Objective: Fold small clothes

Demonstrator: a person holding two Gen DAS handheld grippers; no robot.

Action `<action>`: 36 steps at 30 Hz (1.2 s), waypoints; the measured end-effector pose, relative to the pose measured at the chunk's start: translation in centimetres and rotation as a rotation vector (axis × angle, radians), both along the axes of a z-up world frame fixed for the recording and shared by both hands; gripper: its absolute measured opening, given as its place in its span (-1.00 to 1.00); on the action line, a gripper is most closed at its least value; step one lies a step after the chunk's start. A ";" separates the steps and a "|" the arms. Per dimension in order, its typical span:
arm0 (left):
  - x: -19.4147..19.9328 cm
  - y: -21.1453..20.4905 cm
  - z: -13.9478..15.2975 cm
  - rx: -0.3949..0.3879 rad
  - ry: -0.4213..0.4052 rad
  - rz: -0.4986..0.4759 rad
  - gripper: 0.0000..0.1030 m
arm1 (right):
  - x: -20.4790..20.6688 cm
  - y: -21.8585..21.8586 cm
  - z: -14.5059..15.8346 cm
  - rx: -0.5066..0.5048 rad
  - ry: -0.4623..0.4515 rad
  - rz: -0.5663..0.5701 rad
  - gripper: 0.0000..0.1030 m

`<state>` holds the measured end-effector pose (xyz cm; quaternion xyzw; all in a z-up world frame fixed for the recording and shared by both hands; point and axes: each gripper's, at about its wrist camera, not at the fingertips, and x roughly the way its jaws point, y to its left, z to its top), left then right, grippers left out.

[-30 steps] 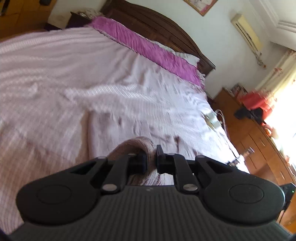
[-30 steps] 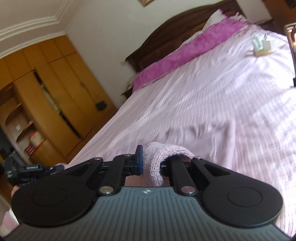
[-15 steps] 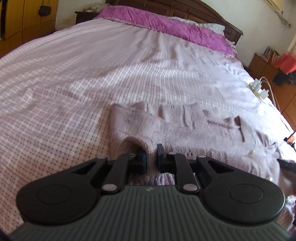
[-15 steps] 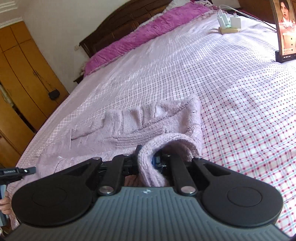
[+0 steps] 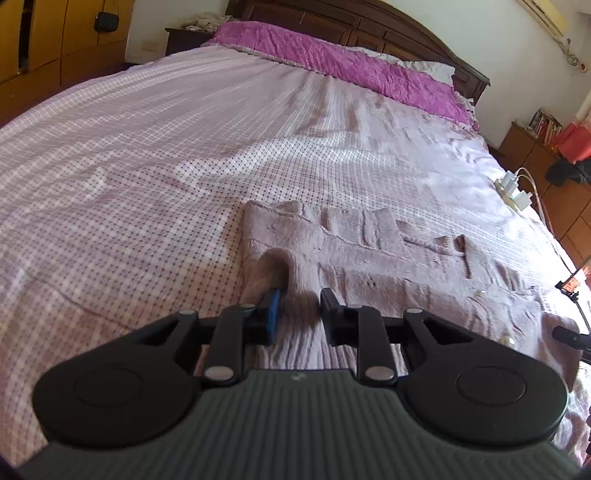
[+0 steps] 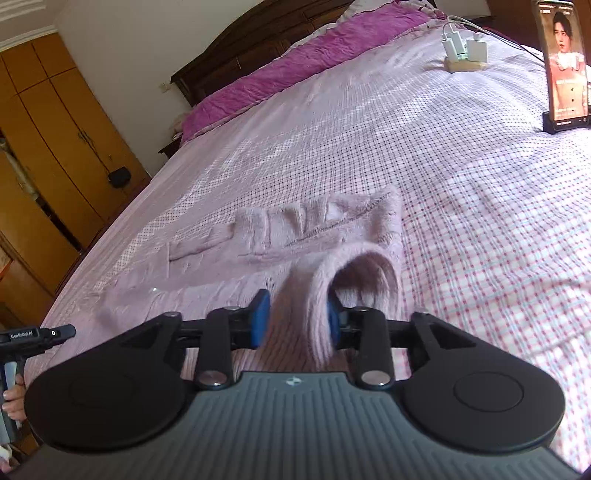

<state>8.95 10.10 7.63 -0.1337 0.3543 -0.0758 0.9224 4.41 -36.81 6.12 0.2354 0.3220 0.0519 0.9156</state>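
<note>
Both sets of jaws stand apart now, where half a second ago they were pinched shut on the pink sweater [image 5: 369, 266]. The left gripper [image 5: 295, 310] has let go, and a small hump of fuzzy knit sits just ahead of its left finger. The right gripper [image 6: 297, 321] has spread too, but a loop of the sweater's edge droops between its fingers and leans on the right pad [image 6: 333, 325], so the cloth has not dropped clear there.

This looks like the end of one fold. The near edge was carried over and set down, and the sweater now lies in a long flat strip across the bed [image 5: 147, 166]. More folds are likely needed to make it small.

The sweater is soft and fluffy, with ribbed lines and a stitched seam across it. It bends and flops easily. The bed cover under it is thin cloth with a small pink check, a bit wrinkled.

Farther off, a crinkly purple pillow [image 5: 332, 62] lies by the dark wooden headboard [image 5: 369, 29]. White chargers [image 6: 461, 48] and a phone [image 6: 565, 62] standing upright sit on the right side of the bed.
</note>
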 end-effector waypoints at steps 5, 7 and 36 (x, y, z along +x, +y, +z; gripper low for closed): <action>-1.6 0.3 0.4 -0.012 -0.004 0.021 -0.27 | -3.0 -0.8 0.7 0.026 -0.011 -0.014 0.13; -2.2 0.3 0.4 0.001 -0.005 0.026 -0.27 | -4.1 -1.1 0.9 0.039 -0.017 -0.026 0.17; -4.4 0.0 0.1 0.024 0.003 0.033 -0.27 | -7.4 -0.4 0.4 0.056 0.027 -0.013 0.28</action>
